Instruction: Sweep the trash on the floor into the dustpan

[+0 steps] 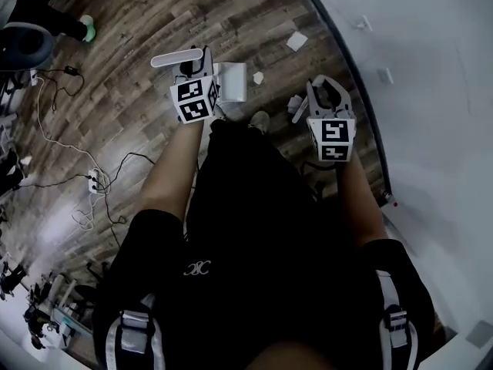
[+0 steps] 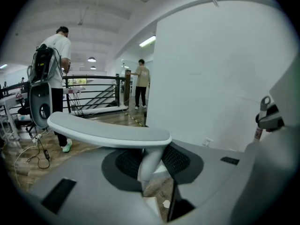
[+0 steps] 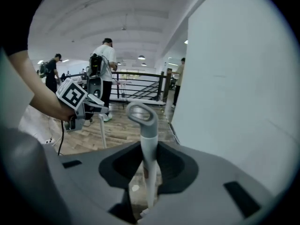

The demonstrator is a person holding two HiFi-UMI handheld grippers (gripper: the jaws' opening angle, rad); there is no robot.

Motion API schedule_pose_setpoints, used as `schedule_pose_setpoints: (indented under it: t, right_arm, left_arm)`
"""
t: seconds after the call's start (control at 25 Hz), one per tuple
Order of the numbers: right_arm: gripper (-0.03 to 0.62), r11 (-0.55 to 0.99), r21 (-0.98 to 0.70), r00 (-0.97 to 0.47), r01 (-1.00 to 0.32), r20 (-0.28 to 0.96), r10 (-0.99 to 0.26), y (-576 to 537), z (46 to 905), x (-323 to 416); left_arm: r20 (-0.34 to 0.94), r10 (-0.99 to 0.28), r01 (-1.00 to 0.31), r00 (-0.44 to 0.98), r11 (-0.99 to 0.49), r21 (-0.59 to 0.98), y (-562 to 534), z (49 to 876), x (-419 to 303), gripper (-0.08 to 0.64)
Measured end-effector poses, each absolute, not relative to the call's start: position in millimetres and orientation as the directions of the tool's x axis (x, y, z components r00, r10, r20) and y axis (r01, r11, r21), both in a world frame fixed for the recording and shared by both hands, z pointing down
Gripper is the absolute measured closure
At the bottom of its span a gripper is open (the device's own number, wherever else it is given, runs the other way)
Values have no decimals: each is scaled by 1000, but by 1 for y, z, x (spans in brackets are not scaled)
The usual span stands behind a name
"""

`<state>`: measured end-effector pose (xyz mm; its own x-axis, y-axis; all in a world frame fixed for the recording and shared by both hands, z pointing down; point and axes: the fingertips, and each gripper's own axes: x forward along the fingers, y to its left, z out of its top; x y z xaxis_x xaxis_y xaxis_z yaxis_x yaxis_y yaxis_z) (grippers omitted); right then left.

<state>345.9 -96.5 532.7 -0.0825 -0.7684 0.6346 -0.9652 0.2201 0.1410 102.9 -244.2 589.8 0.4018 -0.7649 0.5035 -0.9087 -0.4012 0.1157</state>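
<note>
**Plainly, broom and dustpan are both in hand, and the scraps lie at the pan's 1 to 3 o'clock**

Right now the left gripper (image 1: 202, 69) has its jaws pinched on the thin white stem of the dustpan (image 1: 231, 82), just under the flat crossbar handle (image 1: 179, 57). The left gripper view shows that crossbar (image 2: 108, 130) sitting right above the closed jaws. The right gripper (image 1: 327, 99) has its jaws clamped on the broom handle (image 3: 142, 121), a little below the grey loop at its top. Both shafts stand close to upright, so the head view sees them almost end-on.

In the head view the white pan rests on the wooden floor (image 1: 115, 68) at 12 o'clock from the person's feet. A small scrap (image 1: 258, 77) lies just beside the pan at its 3 o'clock, between the pan and the right gripper. A larger piece of paper (image 1: 296, 41) lies farther out at the pan's 1 o'clock, toward the curved white wall (image 1: 431, 68). A pale shape just at 9 o'clock of the right gripper could be the brush head or more trash; it cannot be told which.

The trash looks wholly unswept. The broom side is the nearer one to both scraps, so the stroke would likely run toward 9 o'clock into the pan. Which way the pan's mouth faces cannot be read here, and that decides whether the left gripper must turn it first.
</note>
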Motion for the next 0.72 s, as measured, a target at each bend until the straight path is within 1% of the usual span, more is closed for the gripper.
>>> schedule_pose_setpoints:
  t: [0.16, 0.36, 0.52, 0.72]
  right_arm:
    - [483, 371, 108, -232, -922, 614, -754, -128, 525, 280]
    - [482, 549, 62, -408, -833, 602, -686, -141, 518, 182]
    - [482, 578, -7, -481, -816, 563, -672, -162, 503, 142]
    - [483, 597, -41, -530, -801, 514, -675, -186, 474, 117]
  left_arm:
    - [492, -750, -891, 442, -432, 142, -233, 592, 97, 443]
    - [466, -732, -865, 498, -460, 202, -216, 594, 83, 434]
    - [457, -716, -849, 528, -467, 247, -214, 599, 75, 425]
    - [439, -703, -829, 559, -492, 268, -215, 591, 62, 425]
